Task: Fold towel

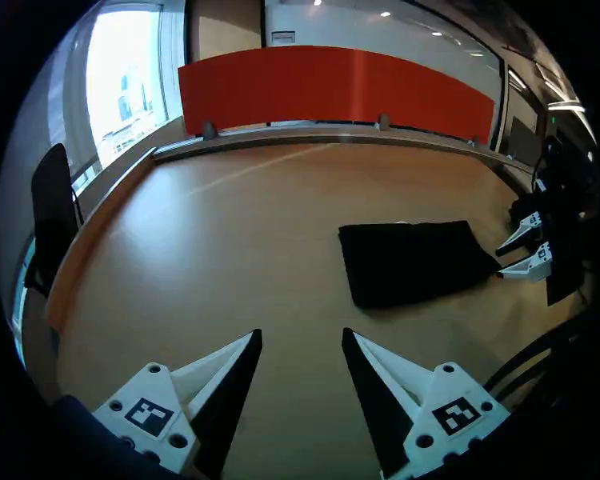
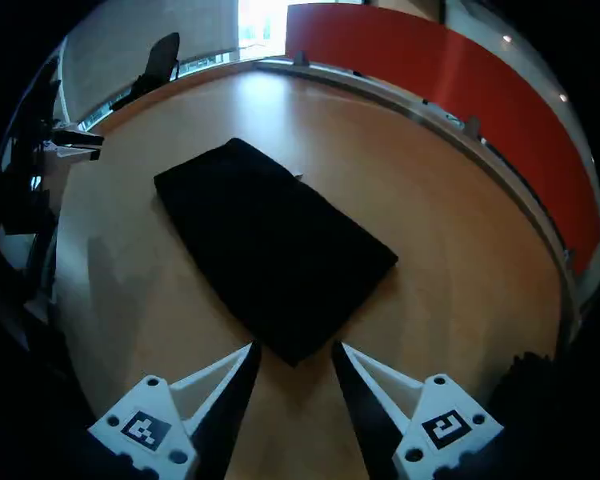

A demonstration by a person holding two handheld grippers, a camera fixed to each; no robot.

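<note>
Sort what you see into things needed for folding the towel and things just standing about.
For the job: black towel, left gripper, right gripper, wooden table.
Just standing about: orange partition, black chair, window.

A wide wooden table with a pale, glossy top carried a long red panel. The panel stood upright along the table's far edge, held in small grey feet. A darker wooden strip ran down the table's left edge. Just beyond that edge stood a black chair, in front of a bright window. Small ceiling lights shone above the panel. In the right gripper view the panel followed the table's right edge.
</note>
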